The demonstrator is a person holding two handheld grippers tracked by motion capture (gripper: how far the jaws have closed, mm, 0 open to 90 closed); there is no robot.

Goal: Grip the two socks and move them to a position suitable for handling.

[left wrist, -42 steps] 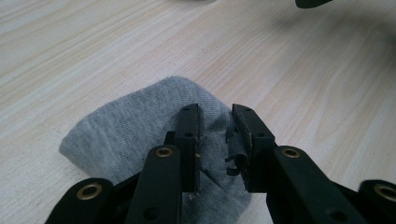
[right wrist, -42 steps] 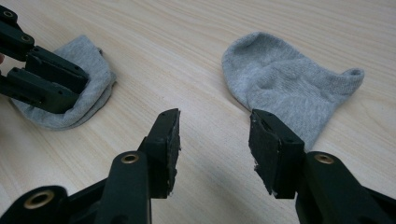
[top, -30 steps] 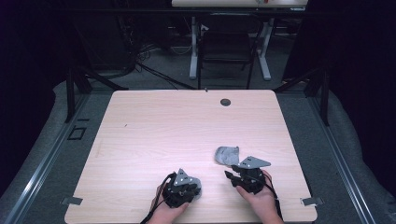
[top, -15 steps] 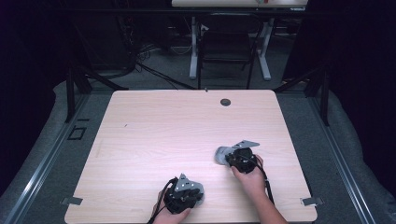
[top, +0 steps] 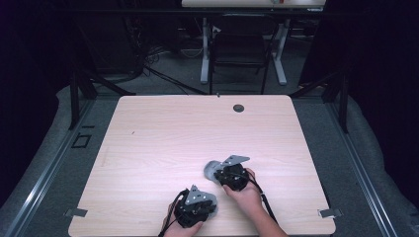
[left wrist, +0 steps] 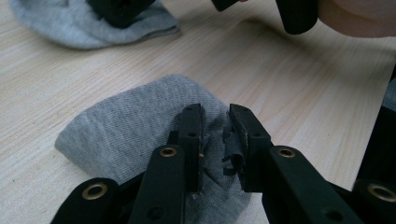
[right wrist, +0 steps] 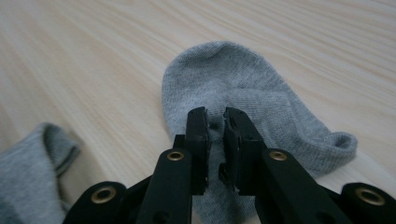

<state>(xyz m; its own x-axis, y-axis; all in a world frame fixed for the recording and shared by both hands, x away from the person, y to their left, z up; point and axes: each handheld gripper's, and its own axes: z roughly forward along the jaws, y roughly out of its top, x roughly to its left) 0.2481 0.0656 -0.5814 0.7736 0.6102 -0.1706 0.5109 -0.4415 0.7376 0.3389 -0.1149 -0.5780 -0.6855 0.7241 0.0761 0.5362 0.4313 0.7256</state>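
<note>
High view: on the pale wooden desk [top: 163, 143], the right gripper [top: 228, 174] sits over a small grey knit ankle sock [top: 212, 170] near the front edge; the left gripper [top: 195, 207] lies closer to the person, a second grey sock [top: 213, 207] peeking out beside it.

Left gripper view: the left gripper [left wrist: 215, 135] has its jaws pinched on a fold of the second grey sock [left wrist: 126, 126], which lies flat on the desk [left wrist: 299, 93].

Right gripper view: the right gripper [right wrist: 215, 133], jaws having just closed, clamps a bunch of the first sock [right wrist: 243, 88], heel and cuff spread flat; the other sock's edge [right wrist: 32, 163] lies just beside
</note>
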